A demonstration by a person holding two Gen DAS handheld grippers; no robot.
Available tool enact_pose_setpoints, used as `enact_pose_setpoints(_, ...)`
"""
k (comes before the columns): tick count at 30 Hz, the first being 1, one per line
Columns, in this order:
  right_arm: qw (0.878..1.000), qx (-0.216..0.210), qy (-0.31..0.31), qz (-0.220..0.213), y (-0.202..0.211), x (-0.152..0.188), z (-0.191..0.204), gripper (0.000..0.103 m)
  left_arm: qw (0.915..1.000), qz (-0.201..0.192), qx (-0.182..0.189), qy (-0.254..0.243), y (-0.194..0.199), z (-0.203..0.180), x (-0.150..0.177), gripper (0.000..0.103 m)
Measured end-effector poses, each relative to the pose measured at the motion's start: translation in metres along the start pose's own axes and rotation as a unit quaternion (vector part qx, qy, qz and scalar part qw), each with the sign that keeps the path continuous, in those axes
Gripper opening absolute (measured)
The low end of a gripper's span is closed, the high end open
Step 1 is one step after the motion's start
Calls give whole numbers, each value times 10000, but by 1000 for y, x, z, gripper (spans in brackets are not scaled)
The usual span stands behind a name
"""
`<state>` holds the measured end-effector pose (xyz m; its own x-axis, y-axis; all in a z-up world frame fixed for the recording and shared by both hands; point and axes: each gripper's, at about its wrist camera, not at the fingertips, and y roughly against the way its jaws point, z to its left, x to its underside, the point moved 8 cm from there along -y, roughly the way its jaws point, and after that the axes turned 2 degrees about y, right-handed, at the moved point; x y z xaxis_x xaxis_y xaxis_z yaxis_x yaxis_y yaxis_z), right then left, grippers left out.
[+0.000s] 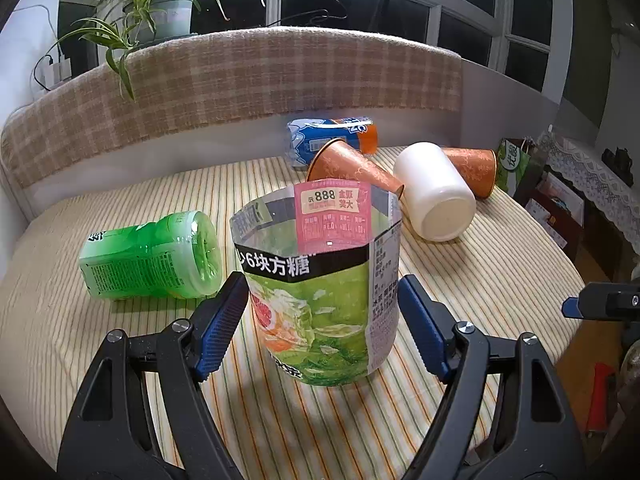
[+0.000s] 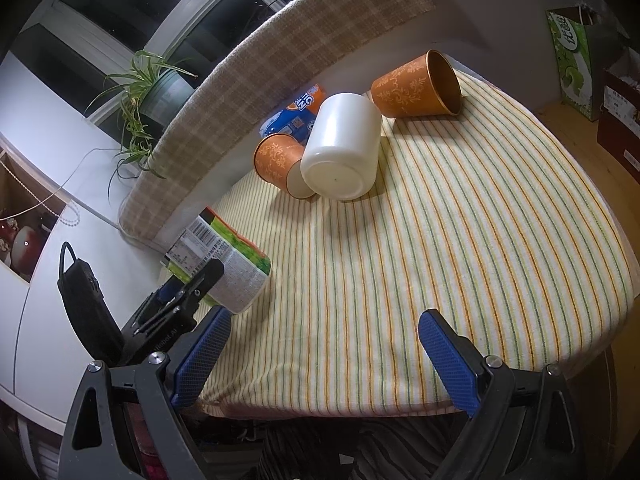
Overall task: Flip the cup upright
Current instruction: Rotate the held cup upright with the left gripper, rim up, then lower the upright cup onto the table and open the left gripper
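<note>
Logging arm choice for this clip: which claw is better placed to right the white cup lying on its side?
Probably the right claw: open, empty, facing the white cup across bare cloth. The left claw is open around the upright cut bottle cup.

Striped cloth-covered surface [image 1: 120, 320], cream with orange and green lines, rounded front edge, backed by a plaid-covered rest. Items lying directly on it: one cut-off bottle cup with green printed label [image 1: 320, 300], standing upright, open end up, near the front; one green plastic bottle piece [image 1: 152, 258], on its side, left of the cut cup; one white cup [image 1: 436, 196], on its side, base facing the camera; one orange patterned cup [image 1: 352, 168], on its side, touching the white cup; a second orange patterned cup [image 2: 416, 86], on its side, behind the white cup; one blue packet [image 1: 328, 140], at the back edge.
</note>
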<state>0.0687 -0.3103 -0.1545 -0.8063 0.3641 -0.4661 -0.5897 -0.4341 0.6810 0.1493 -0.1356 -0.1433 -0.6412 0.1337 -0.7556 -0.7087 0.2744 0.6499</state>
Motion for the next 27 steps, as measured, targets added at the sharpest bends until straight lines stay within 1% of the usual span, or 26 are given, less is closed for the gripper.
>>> enact_pose_setpoints(6,10000,18,34,2,-1,0,2,97,9999,103,135,15,1,-3,4,79)
enact_pose_setpoints(13,10000,37,88,15,-4,0,7,97,9990,293,312,148,0,-5,10,83)
enact_pose_setpoints(17,9999,52,133,10,-3,-1,8,97,9980,385,446,227,0,-6,14,87)
enact_pose_setpoints(20,9999,54,158,4,-4,-1,9,97,9968,492,567,273,0,-6,18,88)
enact_pose_setpoints(27,9994,100,316,-34,-4,-1,15,97,9954,632,628,356,3,-1,30,88)
